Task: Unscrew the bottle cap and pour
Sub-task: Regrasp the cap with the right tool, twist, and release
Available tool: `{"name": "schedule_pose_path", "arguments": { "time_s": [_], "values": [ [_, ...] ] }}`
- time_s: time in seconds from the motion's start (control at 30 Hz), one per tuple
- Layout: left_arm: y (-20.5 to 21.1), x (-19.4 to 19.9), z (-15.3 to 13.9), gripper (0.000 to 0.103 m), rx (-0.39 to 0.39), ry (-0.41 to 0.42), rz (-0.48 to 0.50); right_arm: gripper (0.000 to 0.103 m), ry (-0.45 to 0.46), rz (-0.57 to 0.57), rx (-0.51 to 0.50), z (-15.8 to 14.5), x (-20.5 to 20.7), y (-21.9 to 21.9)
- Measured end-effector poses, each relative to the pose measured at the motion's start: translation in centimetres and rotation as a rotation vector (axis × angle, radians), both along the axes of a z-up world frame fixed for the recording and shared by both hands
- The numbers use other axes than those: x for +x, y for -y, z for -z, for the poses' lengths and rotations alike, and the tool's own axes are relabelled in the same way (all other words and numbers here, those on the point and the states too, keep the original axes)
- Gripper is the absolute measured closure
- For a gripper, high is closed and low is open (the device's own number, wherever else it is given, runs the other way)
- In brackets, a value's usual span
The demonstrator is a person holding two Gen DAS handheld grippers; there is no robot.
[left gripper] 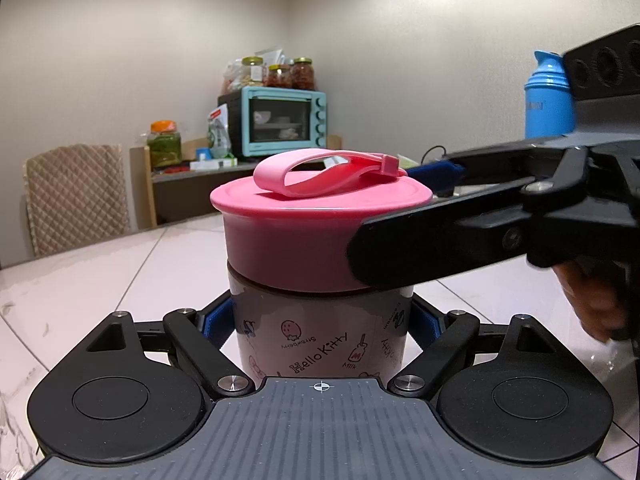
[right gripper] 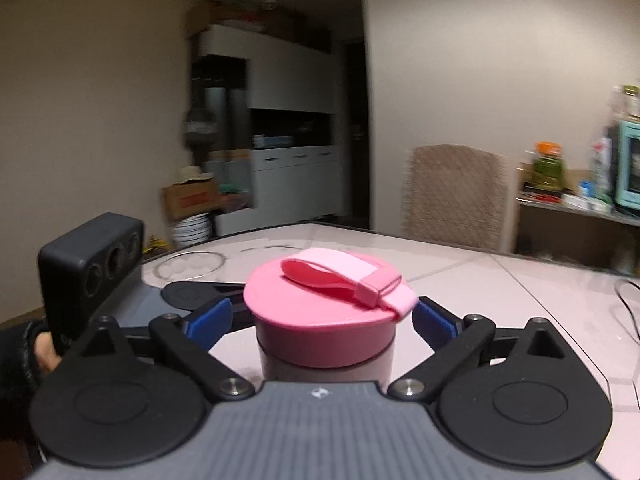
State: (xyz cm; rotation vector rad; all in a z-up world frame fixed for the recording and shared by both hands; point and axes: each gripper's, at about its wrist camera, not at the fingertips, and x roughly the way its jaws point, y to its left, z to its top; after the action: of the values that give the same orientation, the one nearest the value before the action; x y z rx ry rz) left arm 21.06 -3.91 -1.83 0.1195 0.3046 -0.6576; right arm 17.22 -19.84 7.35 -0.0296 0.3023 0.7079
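The left gripper (left gripper: 320, 320) has its blue-padded fingers (left gripper: 211, 325) pressed against both sides of the bottle (left gripper: 320, 344), gripping the pale printed body just below the cap. The bottle stands upright on the bench (left gripper: 80, 292), a white tiled surface, and its printed drawings and lettering appear upside down from the left wrist.

The right gripper (right gripper: 320, 320) has its fingers (right gripper: 210, 320) spread to either side of the pink cap (right gripper: 320, 320), with a clear gap between each blue pad and the cap's rim, so nothing is clamped between them. In the left wrist view the same gripper (left gripper: 400, 216) reaches in from the right, one black finger crossing in front of the cap (left gripper: 288, 240) and the other passing behind it. The cap sits on the bottle's neck, its pink carrying strap (right gripper: 340, 280) folded flat across the top.

A hand (left gripper: 592, 304) shows under the right gripper's body, and a dark sleeve and hand (right gripper: 28, 352) hold the left gripper at the left edge of the right wrist view, which is somewhat blurred.

Farther back, a blue flask (left gripper: 548, 96) stands at the right, a quilted chair back (left gripper: 76, 196) sits beyond the bench's edge, and a turquoise toaster oven (left gripper: 280, 120) with jars (left gripper: 280, 74) on top rests on a shelf by the wall.
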Motion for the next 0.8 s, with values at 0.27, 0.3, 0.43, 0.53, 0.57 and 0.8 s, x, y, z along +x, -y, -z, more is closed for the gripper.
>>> {"name": "schedule_pose_path", "arguments": {
  "time_s": [0.27, 0.3, 0.43, 0.53, 0.57, 0.8],
  "values": [
    [0.0, 0.1, 0.1, 0.013, 0.0, 0.001, 0.0, 0.004, 0.009, 0.131, 0.003, 1.3, 0.4, -1.6],
    [0.0, 0.1, 0.1, 0.013, 0.0, 0.001, 0.0, 0.004, 0.003, 0.149, 0.007, 1.5, 0.6, -1.7],
    [0.0, 0.1, 0.2, 0.013, 0.0, 0.001, -0.001, 0.004, -0.019, 0.193, 0.017, 1.8, 1.1, -1.7],
    [0.0, 0.2, 0.2, 0.013, 0.001, 0.001, 0.0, 0.005, -0.042, 0.212, 0.028, 2.0, 1.4, -1.8],
    [0.0, 0.2, 0.2, 0.013, 0.001, 0.001, 0.0, 0.005, -0.046, 0.214, 0.03, 2.1, 1.4, -1.8],
    [0.0, 0.2, 0.2, 0.013, -0.001, 0.001, 0.0, 0.012, -0.053, 0.206, 0.026, 2.4, 1.6, -2.0]
  ]
}}
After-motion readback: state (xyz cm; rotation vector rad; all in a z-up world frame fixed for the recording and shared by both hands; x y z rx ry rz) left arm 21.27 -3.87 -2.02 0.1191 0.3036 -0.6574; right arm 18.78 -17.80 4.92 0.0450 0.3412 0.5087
